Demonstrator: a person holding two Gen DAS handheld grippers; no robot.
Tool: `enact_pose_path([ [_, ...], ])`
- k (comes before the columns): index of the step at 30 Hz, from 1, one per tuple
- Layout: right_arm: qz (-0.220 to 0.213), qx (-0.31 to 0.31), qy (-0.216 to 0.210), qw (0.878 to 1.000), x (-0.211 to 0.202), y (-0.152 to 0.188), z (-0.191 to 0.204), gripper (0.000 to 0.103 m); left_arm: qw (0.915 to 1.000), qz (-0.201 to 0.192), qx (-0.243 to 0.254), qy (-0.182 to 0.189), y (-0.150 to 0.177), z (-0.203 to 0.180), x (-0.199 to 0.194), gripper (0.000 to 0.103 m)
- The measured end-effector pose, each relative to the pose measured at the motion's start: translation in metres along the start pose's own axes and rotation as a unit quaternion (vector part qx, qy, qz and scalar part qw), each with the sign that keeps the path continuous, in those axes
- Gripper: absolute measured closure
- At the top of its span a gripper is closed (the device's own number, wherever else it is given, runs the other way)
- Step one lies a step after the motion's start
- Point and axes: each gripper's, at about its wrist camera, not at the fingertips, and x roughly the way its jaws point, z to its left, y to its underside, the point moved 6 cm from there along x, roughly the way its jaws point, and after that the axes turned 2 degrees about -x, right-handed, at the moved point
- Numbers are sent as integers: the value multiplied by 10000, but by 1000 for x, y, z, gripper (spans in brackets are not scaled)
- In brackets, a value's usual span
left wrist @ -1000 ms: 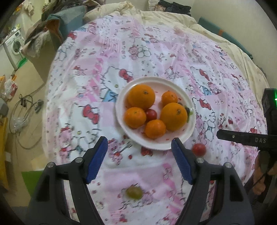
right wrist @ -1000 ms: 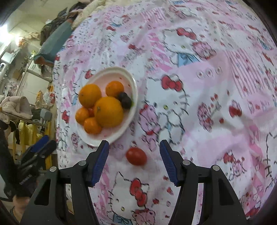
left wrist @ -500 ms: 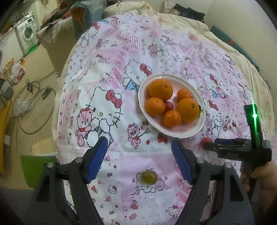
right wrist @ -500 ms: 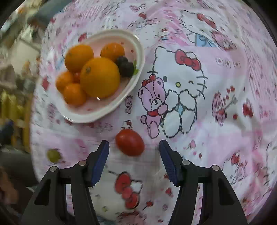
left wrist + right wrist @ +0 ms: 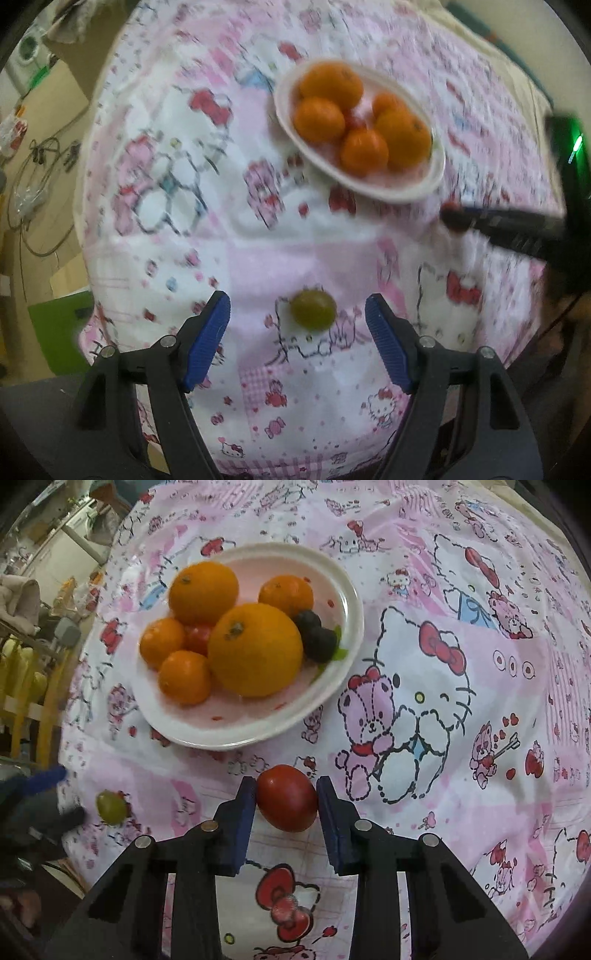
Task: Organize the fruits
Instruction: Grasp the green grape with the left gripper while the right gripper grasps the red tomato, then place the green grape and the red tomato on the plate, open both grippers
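The right gripper (image 5: 286,794) has just closed its jaws around a small red tomato (image 5: 287,798) lying on the patterned bedsheet (image 5: 461,709), low in the frame just below the white plate (image 5: 351,602) of oranges; a second ago the blue pads stood well apart on either side of it. In the left wrist view, the left gripper (image 5: 297,325) hangs open, a green grape (image 5: 314,308) between its fingers. Both loose fruits look bound for the plate.
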Motion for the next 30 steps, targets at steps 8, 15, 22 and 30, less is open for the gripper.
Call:
enact_pose_path([
  [8,-142,157,-163,9996,-14,4,-11,68,9973,174,595,-403,8,-22,24,32],
  [15,-214,189,-241,9993,-19,1,-10,68,9927,121,954,-723,12,-32,32,66],
  [22,-294,277,-397,9984,-26,-1,-10,68,9946,17,881,-553,9,-31,18,78],
  [30,-678,568,-639,9940,-47,-12,-21,68,9959,-510,691,-289,-31,-30,-22,78],
])
